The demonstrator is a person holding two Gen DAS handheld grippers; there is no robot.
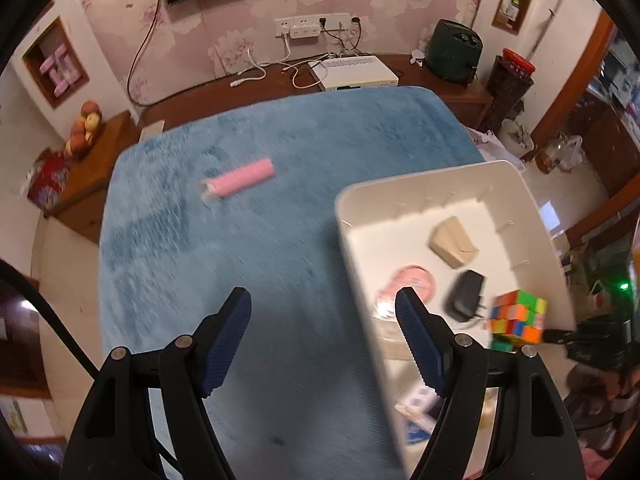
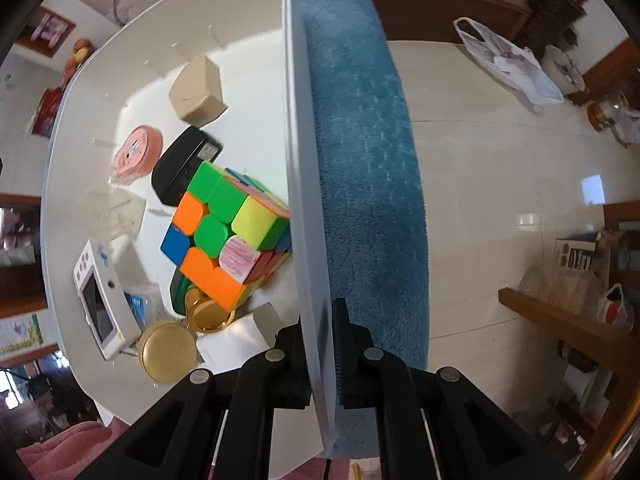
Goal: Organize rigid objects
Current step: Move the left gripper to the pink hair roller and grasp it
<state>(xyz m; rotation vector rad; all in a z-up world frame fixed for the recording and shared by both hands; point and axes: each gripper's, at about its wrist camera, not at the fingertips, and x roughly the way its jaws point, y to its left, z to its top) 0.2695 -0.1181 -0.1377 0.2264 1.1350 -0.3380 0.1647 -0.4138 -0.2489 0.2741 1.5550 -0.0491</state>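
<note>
At the bottom of the left wrist view our left gripper (image 1: 323,344) stands spread and empty over the blue plush cover (image 1: 280,208), its right finger hiding part of the white bin (image 1: 400,184). Our right gripper (image 2: 322,354) pinches the bin's wall, where a colour cube (image 2: 224,232) sits among half-buried items we cannot identify. Farther off, upper left of centre, a blurred pink tube (image 1: 240,180) lies on the cover.

Cube (image 2: 224,236) in bin (image 2: 72,128), on cloth (image 1: 240,260)
</note>
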